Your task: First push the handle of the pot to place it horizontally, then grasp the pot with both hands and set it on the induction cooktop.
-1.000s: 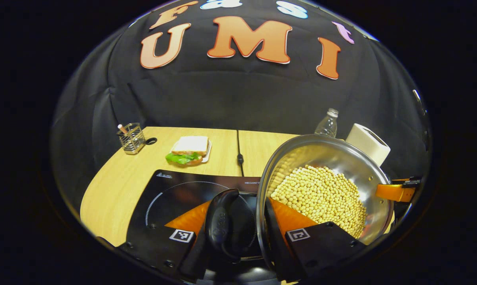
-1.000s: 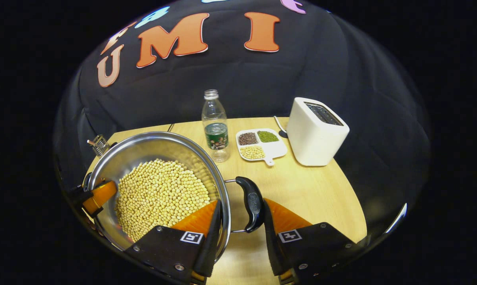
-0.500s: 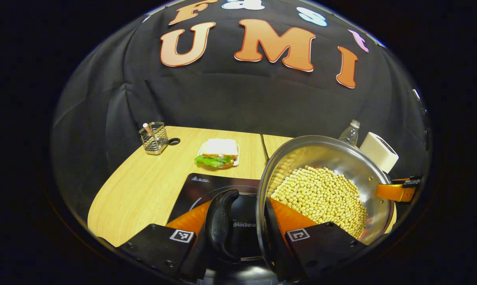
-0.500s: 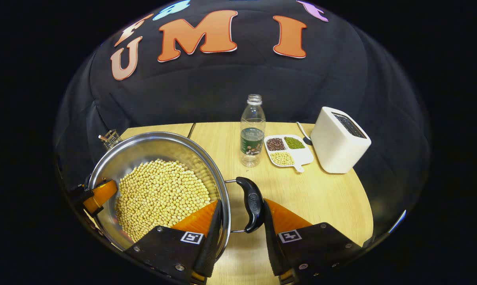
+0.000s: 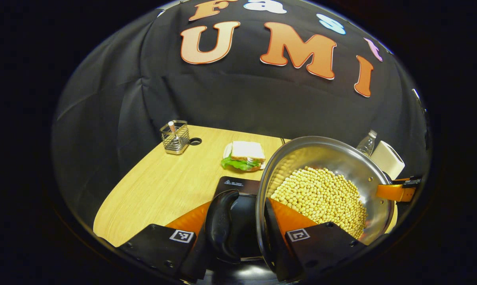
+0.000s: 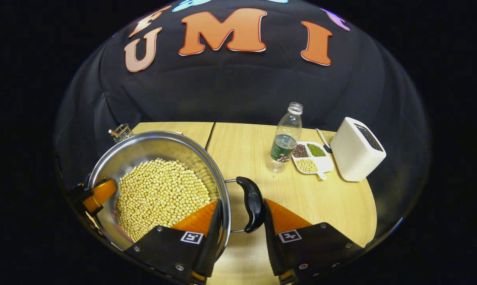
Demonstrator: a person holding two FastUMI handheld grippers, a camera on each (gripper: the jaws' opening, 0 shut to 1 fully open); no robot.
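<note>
A steel pot (image 5: pixel 325 154) full of soybeans (image 5: pixel 321 196) hangs between both grippers. My left gripper (image 5: pixel 238 209) is shut on its black left handle (image 5: pixel 221 223) and the rim beside it. Below that handle lies the black induction cooktop (image 5: pixel 233 183), mostly hidden by the pot. In the right gripper view the pot (image 6: pixel 159 146) is at lower left, and my right gripper (image 6: pixel 240 209) is shut on the black right handle (image 6: pixel 252 204), one finger inside the rim. Each view shows the other gripper's orange finger across the pot (image 5: pixel 396 192) (image 6: pixel 99 194).
On the wooden table (image 5: pixel 163 186) stand a wire holder (image 5: pixel 175 136) and a sandwich on a plate (image 5: pixel 243 155) behind the cooktop. To the right are a water bottle (image 6: pixel 284 138), a divided dish of beans (image 6: pixel 312 157) and a white toaster (image 6: pixel 357 148).
Both grippers have carried the pot leftward across the table. The cooktop, sandwich, bottle and toaster have slid to the right in the views, and more of the cooktop now lies under the pot.
</note>
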